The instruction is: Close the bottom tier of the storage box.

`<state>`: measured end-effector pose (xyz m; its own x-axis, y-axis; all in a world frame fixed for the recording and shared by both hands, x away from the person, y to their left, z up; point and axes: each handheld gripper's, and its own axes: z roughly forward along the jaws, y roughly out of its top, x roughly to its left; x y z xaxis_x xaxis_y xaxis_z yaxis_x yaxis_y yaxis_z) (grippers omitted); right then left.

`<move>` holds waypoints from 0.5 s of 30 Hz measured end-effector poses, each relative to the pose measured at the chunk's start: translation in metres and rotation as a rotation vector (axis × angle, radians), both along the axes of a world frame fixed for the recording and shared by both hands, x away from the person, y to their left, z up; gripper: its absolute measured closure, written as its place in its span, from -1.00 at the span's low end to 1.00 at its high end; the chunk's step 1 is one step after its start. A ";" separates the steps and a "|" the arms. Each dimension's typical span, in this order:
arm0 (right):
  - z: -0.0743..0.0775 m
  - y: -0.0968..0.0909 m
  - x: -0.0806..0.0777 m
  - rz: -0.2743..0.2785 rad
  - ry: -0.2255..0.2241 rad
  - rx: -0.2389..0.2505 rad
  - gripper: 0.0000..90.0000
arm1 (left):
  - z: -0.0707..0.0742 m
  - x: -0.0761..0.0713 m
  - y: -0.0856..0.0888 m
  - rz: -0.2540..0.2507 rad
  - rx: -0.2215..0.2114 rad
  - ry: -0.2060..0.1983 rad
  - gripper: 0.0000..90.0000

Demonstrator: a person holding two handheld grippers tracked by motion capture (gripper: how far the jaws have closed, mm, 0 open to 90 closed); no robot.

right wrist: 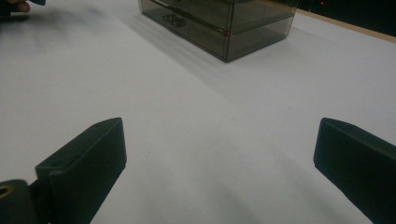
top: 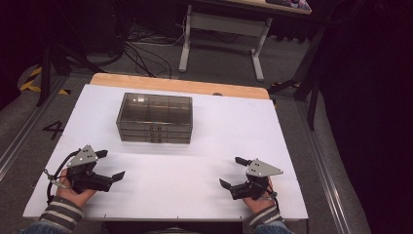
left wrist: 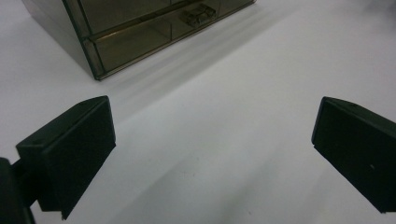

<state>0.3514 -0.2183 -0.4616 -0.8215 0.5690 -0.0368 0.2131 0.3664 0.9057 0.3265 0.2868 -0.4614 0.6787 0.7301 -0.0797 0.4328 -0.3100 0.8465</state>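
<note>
The left gripper [top: 110,165] and the right gripper [top: 232,172] both stand wide open – nothing between their jaws – low over the white table [top: 195,146]; the smoky transparent plastic drawer box [top: 155,118] sits well ahead of both sets of fingertips, untouched

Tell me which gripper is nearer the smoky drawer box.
Left. The left gripper sits just below the drawer box's left corner; the right gripper lies farther off, below and right.

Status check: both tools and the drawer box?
Left tool open, empty. Right tool open, empty. Smoked drawer box shut, untouched, mid-table. Path between clear.
</note>
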 end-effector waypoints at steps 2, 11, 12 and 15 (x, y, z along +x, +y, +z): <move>0.000 0.000 0.000 0.001 -0.002 -0.003 -0.93 | 0.000 0.001 -0.001 0.005 -0.017 -0.006 -0.99; 0.000 0.000 0.000 -0.002 -0.001 0.000 -0.93 | 0.001 0.003 -0.002 0.004 0.013 -0.002 -0.99; 0.000 0.000 0.000 -0.002 -0.001 -0.001 -0.93 | 0.001 0.002 -0.003 0.011 0.004 0.005 -0.99; 0.000 -0.001 0.000 -0.003 -0.003 0.000 -0.93 | 0.001 0.002 -0.002 0.013 -0.010 0.011 -0.99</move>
<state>0.3518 -0.2188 -0.4613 -0.8195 0.5717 -0.0394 0.2114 0.3655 0.9065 0.3290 0.2845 -0.4608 0.6683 0.7379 -0.0942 0.4461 -0.2962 0.8446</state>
